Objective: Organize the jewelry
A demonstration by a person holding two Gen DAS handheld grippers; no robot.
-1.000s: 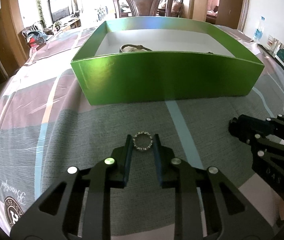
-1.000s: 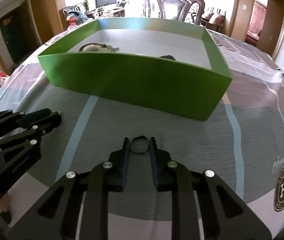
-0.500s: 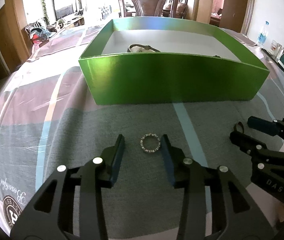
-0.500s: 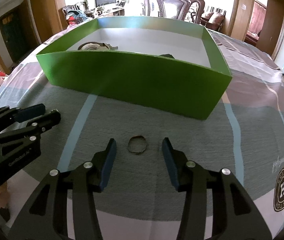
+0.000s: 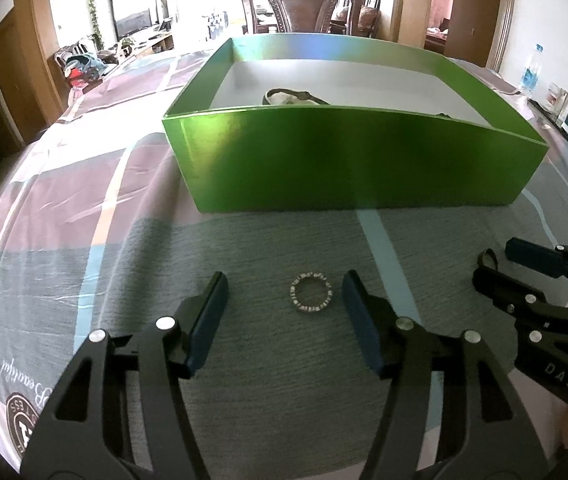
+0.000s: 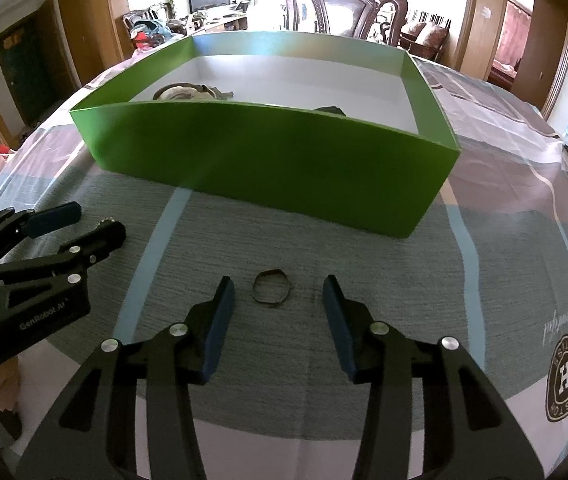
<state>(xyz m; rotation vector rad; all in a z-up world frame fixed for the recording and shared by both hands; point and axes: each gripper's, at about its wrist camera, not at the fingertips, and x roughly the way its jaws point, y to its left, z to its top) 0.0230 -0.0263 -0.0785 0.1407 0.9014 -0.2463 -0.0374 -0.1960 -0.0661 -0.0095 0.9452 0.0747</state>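
- Plainly, from the left wrist view, the left tool (image 5: 284, 296) stands wide apart and holds nothing. The beaded ring (image 5: 310, 293) lies flat on the grey cloth of the worktop (image 5: 84, 240), between the two fingers and touching neither, a little nearer the right one. The green box (image 5: 347, 160) sits well beyond it, with some pieces already inside.
- That ring looks light and stiff, small studs round its band, so it should not crush. But it lies low on the cloth, and I judge the pads must come right down to the fabric and close across its outer edge, or it will skate away.
- From the right wrist view, the right tool (image 6: 278, 294) is likewise spread wide and empty. The thin dark ring (image 6: 271, 289) lies flat between its fingers, apart from both, with the box wall further on.
- This one looks thinner and a bit bent out of round, perhaps springy. I would pinch it gently across its width; too hard a squeeze might flip it up or deform it.
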